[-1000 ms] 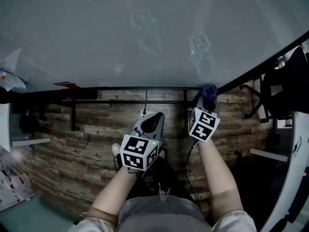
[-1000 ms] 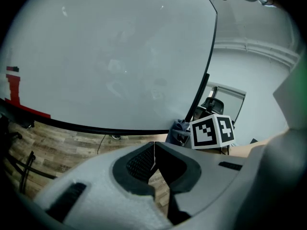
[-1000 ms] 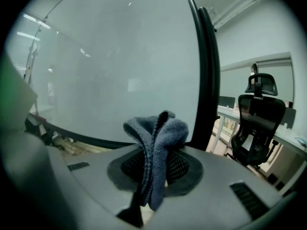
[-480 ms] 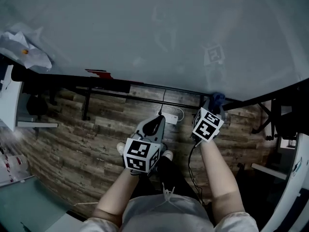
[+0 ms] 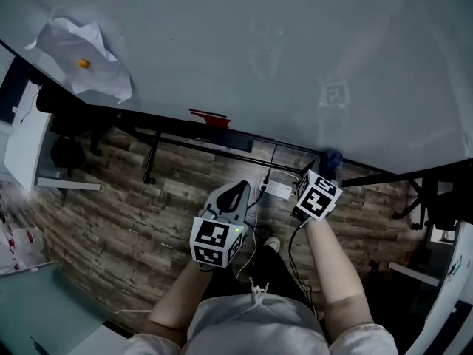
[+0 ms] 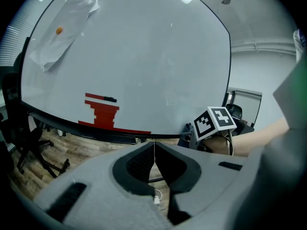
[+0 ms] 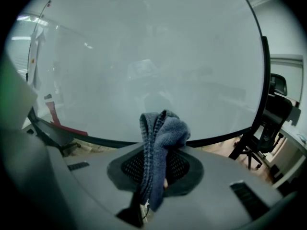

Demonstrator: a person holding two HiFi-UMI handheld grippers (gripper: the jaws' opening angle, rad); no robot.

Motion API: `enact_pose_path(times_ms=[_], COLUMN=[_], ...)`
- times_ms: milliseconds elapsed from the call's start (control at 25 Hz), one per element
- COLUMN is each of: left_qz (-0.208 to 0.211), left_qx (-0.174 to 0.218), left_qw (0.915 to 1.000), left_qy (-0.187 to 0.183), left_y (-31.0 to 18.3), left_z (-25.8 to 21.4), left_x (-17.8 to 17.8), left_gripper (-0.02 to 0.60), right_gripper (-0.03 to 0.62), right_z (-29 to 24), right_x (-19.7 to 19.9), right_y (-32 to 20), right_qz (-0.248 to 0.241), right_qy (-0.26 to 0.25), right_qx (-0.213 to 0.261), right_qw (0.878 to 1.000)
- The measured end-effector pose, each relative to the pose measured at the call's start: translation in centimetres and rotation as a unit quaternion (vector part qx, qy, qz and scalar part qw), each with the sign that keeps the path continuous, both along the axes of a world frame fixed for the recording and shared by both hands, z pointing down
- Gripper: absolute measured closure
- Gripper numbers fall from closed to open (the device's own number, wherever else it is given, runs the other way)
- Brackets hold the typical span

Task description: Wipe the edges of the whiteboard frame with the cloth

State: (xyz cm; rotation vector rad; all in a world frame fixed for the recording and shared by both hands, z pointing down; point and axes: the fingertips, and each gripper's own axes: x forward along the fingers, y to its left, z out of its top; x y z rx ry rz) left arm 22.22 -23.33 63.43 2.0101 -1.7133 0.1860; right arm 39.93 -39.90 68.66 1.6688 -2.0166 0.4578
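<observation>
While cloth [image 5: 332, 157] stays on frame edge [image 7: 218, 138] | right gripper [image 5: 329, 166] clamps it, 2 o'clock of left gripper [image 5: 239, 188], closed empty | wipe ongoing, likely near the corner

We see a blue-grey ribbed knit cloth [image 7: 160, 138], a pale grey whiteboard [image 5: 259, 43] in a black frame [image 6: 62, 123], a red stepped mark [image 6: 103, 115] along its lower edge, white paper [image 5: 85, 58] with an orange dot, and a brown wood-plank floor [image 5: 111, 205].

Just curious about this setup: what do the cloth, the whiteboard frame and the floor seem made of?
Cloth: soft blue-grey knit fabric, ribbed stitches showing. Whiteboard frame: smooth black strip, likely metal or plastic; can't tell. Floor: matte wood-grain planks, possibly laminate.
</observation>
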Motion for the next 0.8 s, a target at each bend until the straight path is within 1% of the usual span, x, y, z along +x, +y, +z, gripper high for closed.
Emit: enact_pose_path(times_ms=[160,320,440,600,720,800], left_qz=[0.016,0.034,0.044,0.039,0.027,0.024], left_qx=[0.019,0.029,0.034,0.040,0.038,0.035], left_qw=[0.9996,0.9989,0.9982,0.9980,0.9985,0.9988], left_qy=[-0.013,-0.014,-0.022,-0.030,-0.029,-0.023], left_y=[1.2,2.4,3.6,5.2,6.1,6.6], left_z=[-0.6,-1.1,-1.5,-1.9,-1.8,-1.6], left_x=[-3.4,-6.0,-8.3,-12.4,-15.5,-16.9], left_gripper=[0.563,0.563,0.563,0.563,0.563,0.563], right_gripper=[0.528,0.528,0.528,0.528,0.528,0.528], right_z=[-0.4,-0.4,-0.5,-0.3,-0.8,-1.3], right_x=[-4.9,-9.0,-11.6,-15.3,-17.6,-18.7], right_y=[1.3,1.9,2.5,3.3,4.0,4.6], right_qz=[-0.013,-0.017,-0.014,-0.020,-0.024,-0.030], right_qy=[-0.006,-0.001,-0.003,-0.009,0.003,0.016], right_qx=[-0.009,-0.024,-0.033,-0.036,-0.033,-0.029], right_qw=[1.000,1.000,0.999,0.999,0.999,0.999])
